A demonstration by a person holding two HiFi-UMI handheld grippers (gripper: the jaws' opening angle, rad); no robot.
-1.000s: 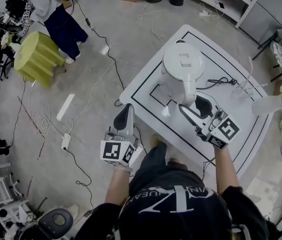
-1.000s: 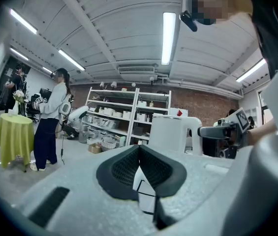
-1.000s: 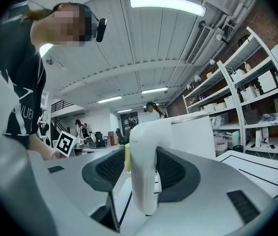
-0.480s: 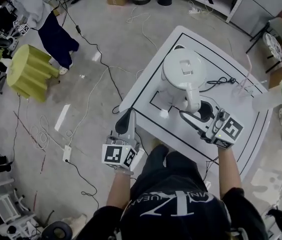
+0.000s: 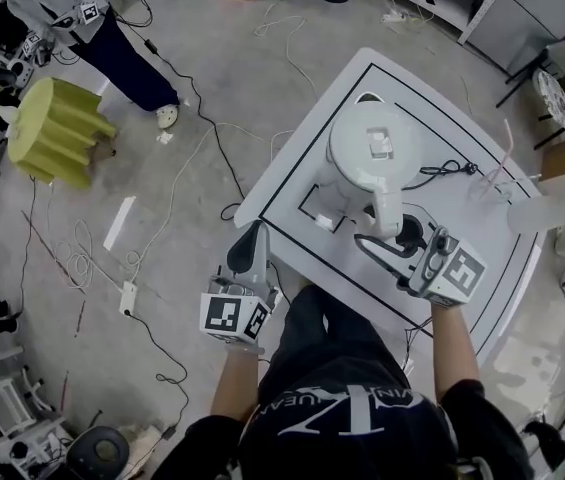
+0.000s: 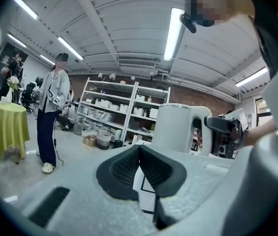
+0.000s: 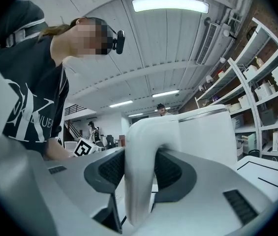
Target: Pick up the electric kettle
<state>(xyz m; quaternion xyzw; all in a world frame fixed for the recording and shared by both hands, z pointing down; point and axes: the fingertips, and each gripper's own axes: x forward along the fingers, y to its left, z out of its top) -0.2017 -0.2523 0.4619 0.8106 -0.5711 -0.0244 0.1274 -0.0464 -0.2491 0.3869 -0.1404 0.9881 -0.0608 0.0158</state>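
A white electric kettle (image 5: 372, 148) stands upright near the middle of a white tabletop (image 5: 472, 203), lid closed, its handle (image 5: 386, 208) facing the person.

The right gripper (image 5: 394, 243) points level at the kettle from the person's side. The handle runs upright, and it stands between the 2 jaws, 1 on each side. The jaws are closing on it, and both pads appear to touch its sides. The kettle's body lies straight ahead, just beyond the jaws.

The left gripper (image 5: 250, 246) hangs beside the tabletop's near edge, well apart from the kettle. Its jaws are together and hold nothing. The right hand is clearly the nearer one.

The head view shows the layout from above: kettle, both grippers and the tabletop's edge, though it hides how the pads meet the handle. The right gripper view shows that contact closely. The left gripper view shows the kettle from the side, with the right gripper at its handle.
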